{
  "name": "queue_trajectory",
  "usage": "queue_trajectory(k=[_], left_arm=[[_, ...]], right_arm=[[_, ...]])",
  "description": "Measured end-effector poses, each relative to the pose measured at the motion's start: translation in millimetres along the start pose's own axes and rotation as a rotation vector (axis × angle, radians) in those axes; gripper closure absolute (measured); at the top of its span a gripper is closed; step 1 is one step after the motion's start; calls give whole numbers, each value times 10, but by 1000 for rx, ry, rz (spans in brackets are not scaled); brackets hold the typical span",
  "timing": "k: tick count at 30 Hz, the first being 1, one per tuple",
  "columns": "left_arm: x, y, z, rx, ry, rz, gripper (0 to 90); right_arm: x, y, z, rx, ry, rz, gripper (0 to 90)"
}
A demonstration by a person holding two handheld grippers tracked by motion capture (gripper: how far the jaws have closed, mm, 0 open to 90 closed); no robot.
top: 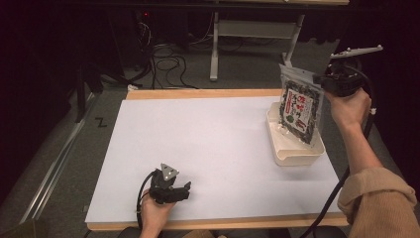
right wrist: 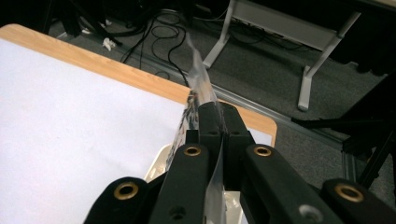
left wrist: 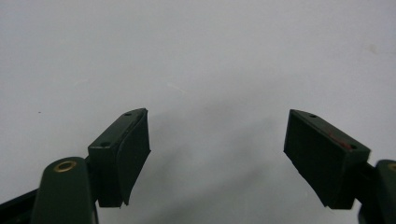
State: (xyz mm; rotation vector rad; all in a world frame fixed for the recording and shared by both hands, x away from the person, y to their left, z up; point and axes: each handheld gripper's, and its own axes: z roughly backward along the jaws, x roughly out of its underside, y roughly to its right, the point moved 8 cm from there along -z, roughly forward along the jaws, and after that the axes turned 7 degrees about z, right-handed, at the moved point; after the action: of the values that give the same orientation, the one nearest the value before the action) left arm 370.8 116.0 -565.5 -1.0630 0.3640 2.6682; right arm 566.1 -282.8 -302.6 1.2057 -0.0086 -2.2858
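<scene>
A snack bag [top: 299,108] is held upright above a white tray [top: 292,148] at the table's [top: 198,144] right side, its top edge pinched by the right gripper [top: 323,79]. The left gripper [top: 184,191] is rested near the front edge, jaws wide, nothing between them.

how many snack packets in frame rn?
1. A clear packet with a printed label, pinched at its top edge by the right gripper, hanging over the white tray at the table's right side. The packet blocks part of the tray's inside, so another could lie hidden there.
</scene>
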Motion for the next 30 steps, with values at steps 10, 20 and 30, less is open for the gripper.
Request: queue_trajectory(k=[10, 20, 30], left_arm=[[12, 13, -6, 1, -8, -4, 231], [2, 10, 7, -3, 3, -3, 232], [4, 5, 7, -6, 1, -4, 232]], right_arm=[[-103, 25, 53, 13, 83, -7, 900], [95, -17, -112, -12, 33, 6, 900], [-16, -137, -137, 9, 48, 32, 900]])
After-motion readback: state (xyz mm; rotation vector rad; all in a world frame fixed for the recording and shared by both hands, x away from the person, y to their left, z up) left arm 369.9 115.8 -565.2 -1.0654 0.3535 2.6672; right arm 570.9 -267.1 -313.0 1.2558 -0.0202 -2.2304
